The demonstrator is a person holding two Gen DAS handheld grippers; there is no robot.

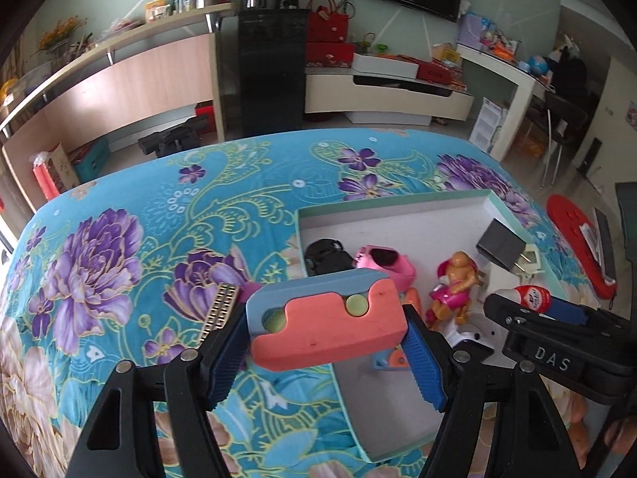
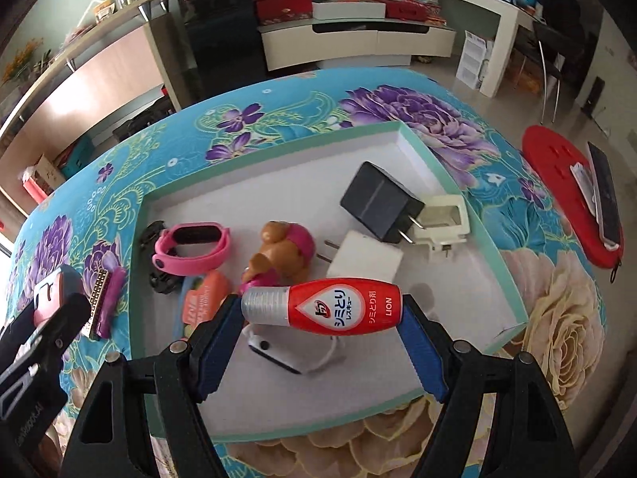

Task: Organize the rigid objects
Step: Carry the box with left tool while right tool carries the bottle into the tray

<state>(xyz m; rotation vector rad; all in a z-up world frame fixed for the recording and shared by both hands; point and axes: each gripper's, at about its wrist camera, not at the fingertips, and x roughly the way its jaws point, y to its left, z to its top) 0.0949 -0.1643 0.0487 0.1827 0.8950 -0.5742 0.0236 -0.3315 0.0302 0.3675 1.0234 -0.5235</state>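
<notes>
My left gripper (image 1: 324,334) is shut on a pink and blue block (image 1: 330,318) with green dots, held above the near left corner of a shallow white box (image 1: 398,199) with a mint rim. My right gripper (image 2: 322,318) is shut on a red stain-remover bottle (image 2: 346,306), crosswise between the pads, over the box's (image 2: 477,219) front half. Inside lie a black charger (image 2: 378,199), a white charger (image 2: 366,259), a cream plug cover (image 2: 442,215), a toy puppy (image 2: 282,251), a pink watch band (image 2: 191,251) and an orange item (image 2: 207,298).
A small harmonica-like bar with a purple piece (image 2: 101,298) lies on the floral cloth left of the box. A red case (image 2: 565,187) bearing a dark phone sits off the table's right side. Shelves, a black cabinet and a TV stand line the far wall.
</notes>
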